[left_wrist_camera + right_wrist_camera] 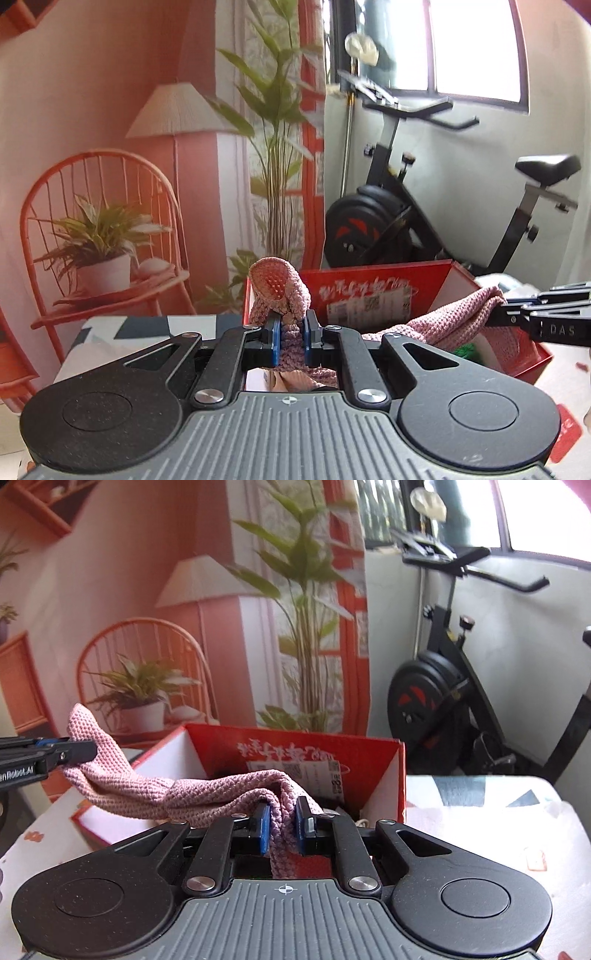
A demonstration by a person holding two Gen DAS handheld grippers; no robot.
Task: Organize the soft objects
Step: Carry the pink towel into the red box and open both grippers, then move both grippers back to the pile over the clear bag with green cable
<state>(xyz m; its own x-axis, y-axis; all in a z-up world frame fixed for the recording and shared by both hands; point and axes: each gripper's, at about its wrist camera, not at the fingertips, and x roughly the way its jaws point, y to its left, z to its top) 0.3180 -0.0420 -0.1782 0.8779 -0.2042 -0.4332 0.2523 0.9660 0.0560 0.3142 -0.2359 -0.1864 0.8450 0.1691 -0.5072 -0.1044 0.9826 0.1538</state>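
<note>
A pink knitted cloth [454, 317] hangs stretched between both grippers above a red cardboard box [373, 288]. My left gripper [291, 341] is shut on one end of the cloth, which bunches up above the blue pads. My right gripper [282, 825] is shut on the other end. The cloth [192, 792] spans leftward to the left gripper [79, 753] in the right wrist view, in front of the box [295, 749]. The right gripper [508, 314] enters the left wrist view from the right. Something green [467, 350] lies in the box.
The box stands on a table with a patterned cloth [480, 805]. Behind are a wall mural with a chair and plants [103, 229], and a black exercise bike [406, 206] by the window.
</note>
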